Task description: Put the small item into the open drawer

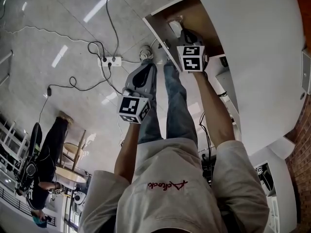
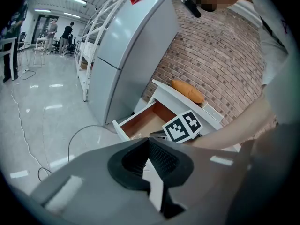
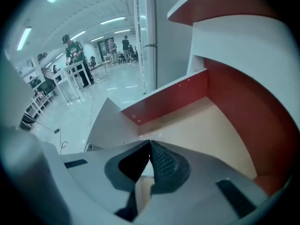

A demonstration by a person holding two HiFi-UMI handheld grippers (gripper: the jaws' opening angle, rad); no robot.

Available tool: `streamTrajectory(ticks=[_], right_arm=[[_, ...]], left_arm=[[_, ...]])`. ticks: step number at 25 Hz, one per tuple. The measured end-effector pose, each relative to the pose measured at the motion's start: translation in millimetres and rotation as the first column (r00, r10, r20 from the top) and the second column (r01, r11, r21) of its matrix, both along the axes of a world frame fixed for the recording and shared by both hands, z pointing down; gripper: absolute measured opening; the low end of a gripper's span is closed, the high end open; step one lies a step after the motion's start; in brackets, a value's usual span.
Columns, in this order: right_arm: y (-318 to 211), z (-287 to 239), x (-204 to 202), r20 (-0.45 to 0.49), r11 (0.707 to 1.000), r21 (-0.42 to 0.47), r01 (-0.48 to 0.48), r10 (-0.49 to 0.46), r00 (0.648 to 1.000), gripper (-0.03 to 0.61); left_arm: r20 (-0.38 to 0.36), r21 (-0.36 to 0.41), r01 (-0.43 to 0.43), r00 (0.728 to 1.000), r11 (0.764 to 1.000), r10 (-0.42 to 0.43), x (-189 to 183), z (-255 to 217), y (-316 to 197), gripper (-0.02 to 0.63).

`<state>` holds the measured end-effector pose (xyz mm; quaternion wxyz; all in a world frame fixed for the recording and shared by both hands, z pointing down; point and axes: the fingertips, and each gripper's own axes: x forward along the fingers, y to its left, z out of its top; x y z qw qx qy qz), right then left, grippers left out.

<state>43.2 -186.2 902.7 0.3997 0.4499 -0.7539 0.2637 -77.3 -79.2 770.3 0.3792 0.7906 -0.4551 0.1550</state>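
While the right hand-held gripper (image 3: 150, 143) hangs inside the open drawer (image 3: 165, 95) with jaws pressed together on nothing, a pale small item (image 1: 174, 26) seemingly lies just ahead, so only withdrawal remains; the left hand-held gripper (image 2: 149, 141) is likewise closed and empty.

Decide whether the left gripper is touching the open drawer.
Apart. In the head view, the left gripper sits short of the drawer, with bare floor between its tips and the white front; only the right gripper reaches inside.
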Motion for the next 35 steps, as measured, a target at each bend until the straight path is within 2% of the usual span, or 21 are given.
streamTrajectory(ticks=[9, 18, 28, 31, 35], right_arm=[[7, -65, 6, 0.085, 0.989, 0.134, -0.055, 0.044, 0.995, 0.012], [39, -167, 7, 0.147, 0.952, 0.302, -0.042, -0.003, 0.989, 0.012], [74, -216, 12, 0.219, 0.942, 0.320, -0.101, 0.030, 0.975, 0.012], [74, -228, 12, 0.231, 0.938, 0.333, -0.096, 0.017, 0.973, 0.012], [59, -253, 14, 0.232, 0.917, 0.387, -0.100, 0.008, 0.973, 0.012]], left_arm=[[0.004, 0.039, -0.011, 1.000, 0.999, 0.011, 4, -21, -4, 0.009], [0.028, 0.094, -0.006, 1.000, 0.996, 0.003, -2, -47, -13, 0.009], [0.027, 0.119, -0.013, 1.000, 0.993, 0.010, 3, -67, -13, 0.009], [0.021, 0.132, -0.014, 1.000, 0.991, 0.012, 5, -78, -12, 0.009], [0.017, 0.177, -0.012, 1.000, 0.984, 0.009, 3, -102, -23, 0.009]])
